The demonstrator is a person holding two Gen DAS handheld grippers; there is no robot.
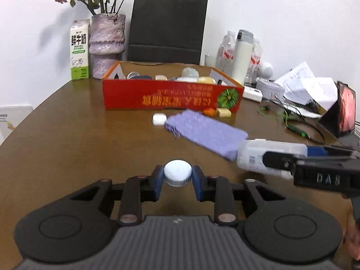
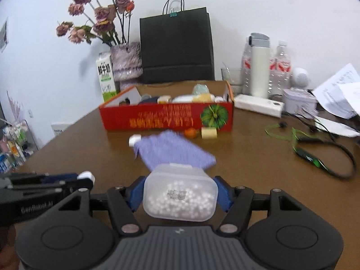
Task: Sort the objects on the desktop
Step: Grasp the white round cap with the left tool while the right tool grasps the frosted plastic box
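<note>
My left gripper [image 1: 177,180] is shut on a white round bottle cap [image 1: 177,173], held above the brown table [image 1: 78,139]. My right gripper [image 2: 180,193] is shut on a translucent white bottle [image 2: 180,195] with small white pellets inside; the same bottle [image 1: 265,155] shows at the right of the left wrist view. The cap also shows at the left of the right wrist view [image 2: 86,175]. Ahead lie a purple cloth pouch [image 1: 207,132], a small white case [image 1: 159,119], an orange item [image 1: 209,111] and a yellow block [image 1: 223,112]. A red cardboard box [image 1: 171,96] holds several sorted items.
Behind the box stand a black paper bag [image 1: 167,27], a vase of dried flowers [image 1: 106,45] and a milk carton [image 1: 79,51]. At the right are bottles and a white flask [image 1: 241,54], papers [image 1: 303,83], cables [image 2: 315,148] and a dark device [image 1: 344,110].
</note>
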